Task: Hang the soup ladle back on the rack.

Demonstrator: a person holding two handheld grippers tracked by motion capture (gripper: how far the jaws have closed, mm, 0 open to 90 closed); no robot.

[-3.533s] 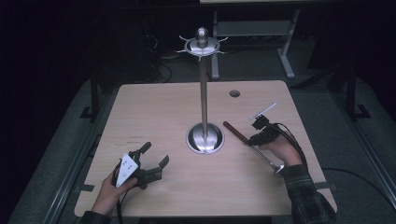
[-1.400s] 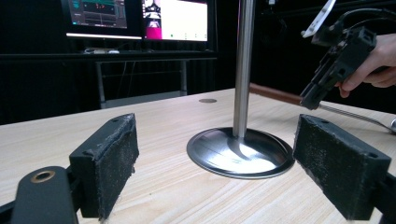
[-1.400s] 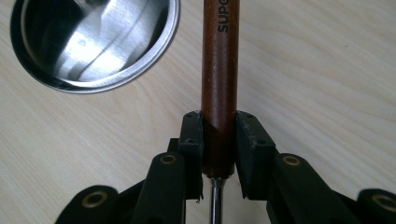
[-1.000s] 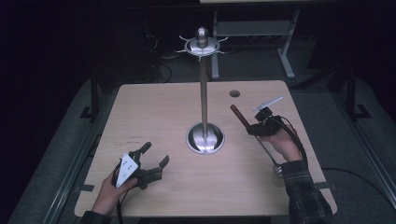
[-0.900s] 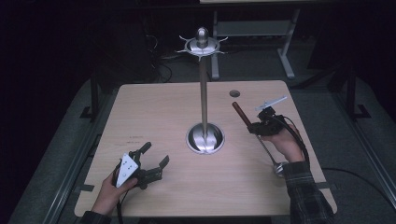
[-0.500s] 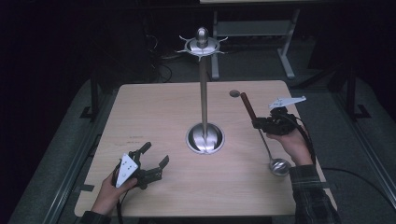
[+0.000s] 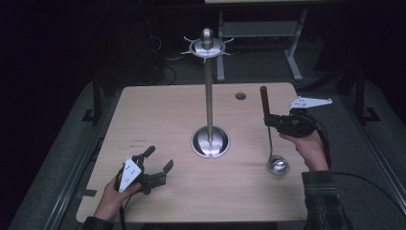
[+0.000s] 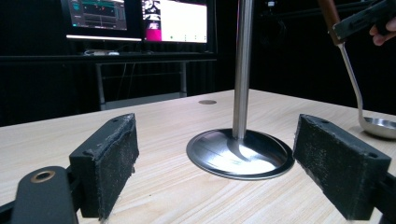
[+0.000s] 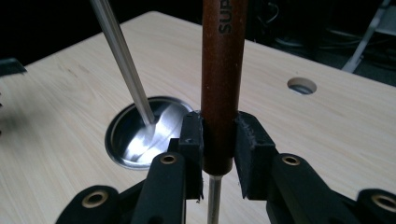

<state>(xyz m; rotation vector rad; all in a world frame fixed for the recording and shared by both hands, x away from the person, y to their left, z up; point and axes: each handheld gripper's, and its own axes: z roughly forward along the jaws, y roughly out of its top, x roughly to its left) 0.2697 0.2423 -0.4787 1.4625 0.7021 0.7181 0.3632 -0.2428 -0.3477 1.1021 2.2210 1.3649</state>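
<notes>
The right gripper [image 9: 218, 140] is clamping the brown wooden-handled steel ladle [image 9: 223, 70], lettered "SUP", at three o'clock of the tall steel stand [image 7: 209, 139]; the left gripper [image 7: 155, 160] is gaping, unloaded.

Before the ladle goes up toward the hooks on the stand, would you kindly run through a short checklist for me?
1. Right tool clamps the ladle by its wooden handle: ok.
2. Ladle hangs upright, bowl lowest: ok.
3. Bowl clear of the table: cannot tell; it sits at or just above the surface.
4. Way to the stand free of other things: ok.
5. A free hook on the top ring: ok, nothing hangs there.
6. Left tool open, parked low by the near edge, away from the stand: ok.
</notes>
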